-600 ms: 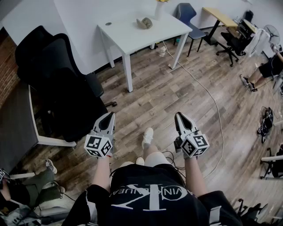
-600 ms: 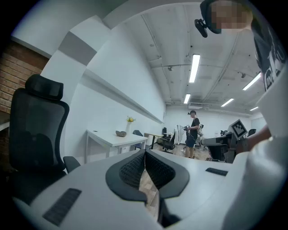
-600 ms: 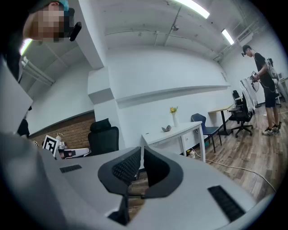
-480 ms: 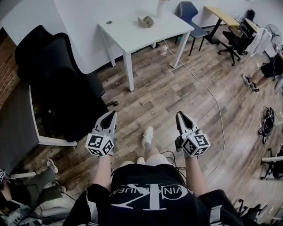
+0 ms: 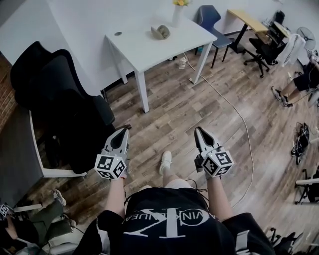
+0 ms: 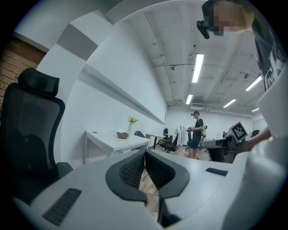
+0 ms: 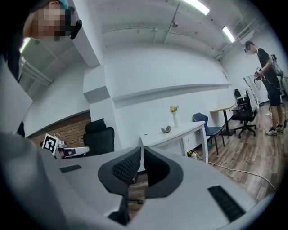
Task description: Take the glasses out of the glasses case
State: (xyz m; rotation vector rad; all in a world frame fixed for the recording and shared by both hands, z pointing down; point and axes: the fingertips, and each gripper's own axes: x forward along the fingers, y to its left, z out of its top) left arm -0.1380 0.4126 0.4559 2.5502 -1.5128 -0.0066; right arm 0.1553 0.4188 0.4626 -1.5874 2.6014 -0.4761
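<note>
Left gripper [image 5: 124,131]: clenched on nothing, held level, seemingly idle before work starts
Right gripper [image 5: 198,131]: likewise closed and empty
Glasses case [image 5: 161,32]: by the table's [image 5: 144,52] far edge, near the vase [image 5: 178,15], well out of reach

1. Even, cool indoor light comes from long ceiling tubes [image 6: 197,67], which are brightest in the left gripper view.
2. Shadows on the wooden floor [image 5: 199,109] are soft and faint.
3. Both gripper views bulge fisheye-style, with black corners.
4. The head view is sharp and mildly warped toward its edges.
</note>
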